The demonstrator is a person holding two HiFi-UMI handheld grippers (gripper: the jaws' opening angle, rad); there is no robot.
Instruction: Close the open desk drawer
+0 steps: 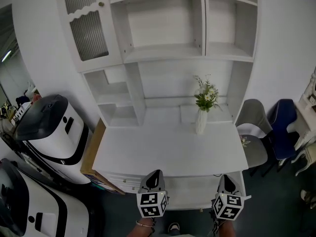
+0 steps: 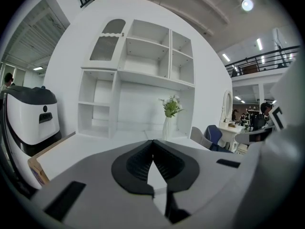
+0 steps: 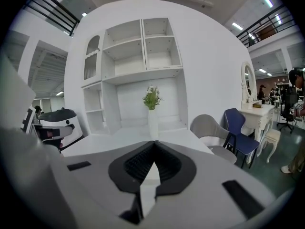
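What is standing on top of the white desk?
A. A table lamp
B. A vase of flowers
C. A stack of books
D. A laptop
B: a slim white vase holding green and white flowers stands toward the back of the desk, and nothing else shows on its top.

wall [image 1: 281,43] white | white shelving [image 1: 163,53] against it | grey chair [image 1: 254,120] beside blue chair [image 1: 282,125] | floor [image 1: 276,201] dark | ceiling lights [image 2: 247,4] lit

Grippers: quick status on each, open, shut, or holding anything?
Left gripper: closed, jaw tips touching, holding nothing.
Right gripper: closed, jaw tips touching, holding nothing.
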